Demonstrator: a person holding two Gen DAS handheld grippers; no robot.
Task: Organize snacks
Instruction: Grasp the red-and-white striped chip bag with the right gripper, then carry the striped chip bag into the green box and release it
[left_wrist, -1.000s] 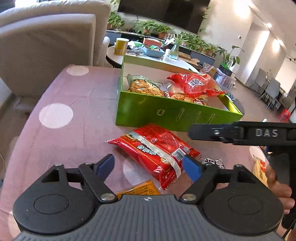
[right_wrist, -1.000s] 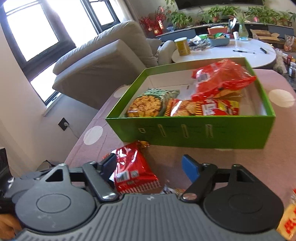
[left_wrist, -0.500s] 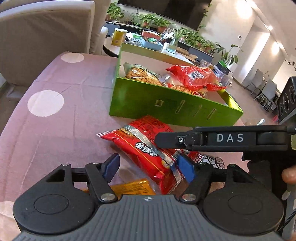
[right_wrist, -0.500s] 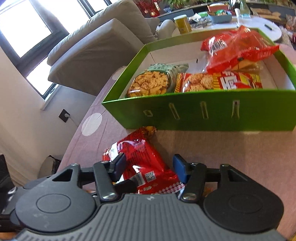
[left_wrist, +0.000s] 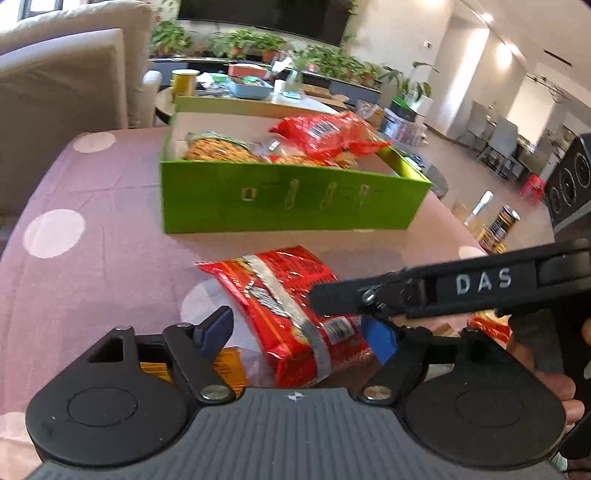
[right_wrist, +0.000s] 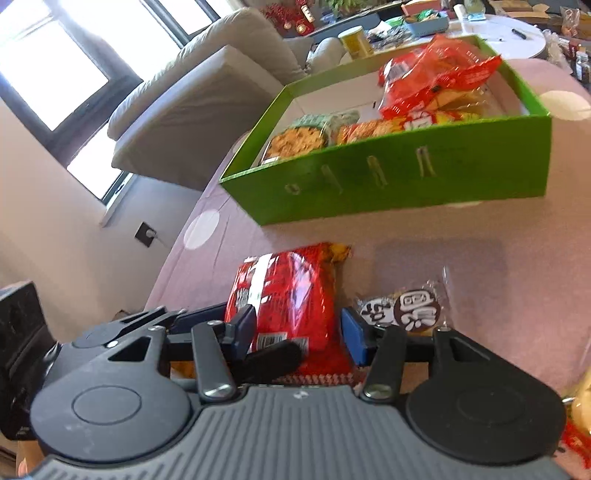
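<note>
A red snack bag (left_wrist: 284, 302) lies on the pink dotted tablecloth in front of a green box (left_wrist: 288, 203) that holds several snack packs. My left gripper (left_wrist: 299, 330) is open, its blue fingers on either side of the bag's near end. My right gripper (right_wrist: 299, 328) is open around the same red bag (right_wrist: 288, 291), which lies between its blue pads. The right gripper's black arm (left_wrist: 443, 288) crosses the left wrist view from the right, over the bag. The green box (right_wrist: 406, 177) stands beyond the bag in the right wrist view.
An orange packet (left_wrist: 225, 363) lies under my left gripper. A clear pack with black and white round labels (right_wrist: 406, 310) lies right of the red bag. A beige sofa (right_wrist: 207, 92) stands left of the table. A white round table (right_wrist: 498, 33) with clutter stands behind the box.
Both grippers have moved in on the red bag. The right gripper slid left over it, and its pads now flank the bag. The left gripper moved closer to the bag's near end.
</note>
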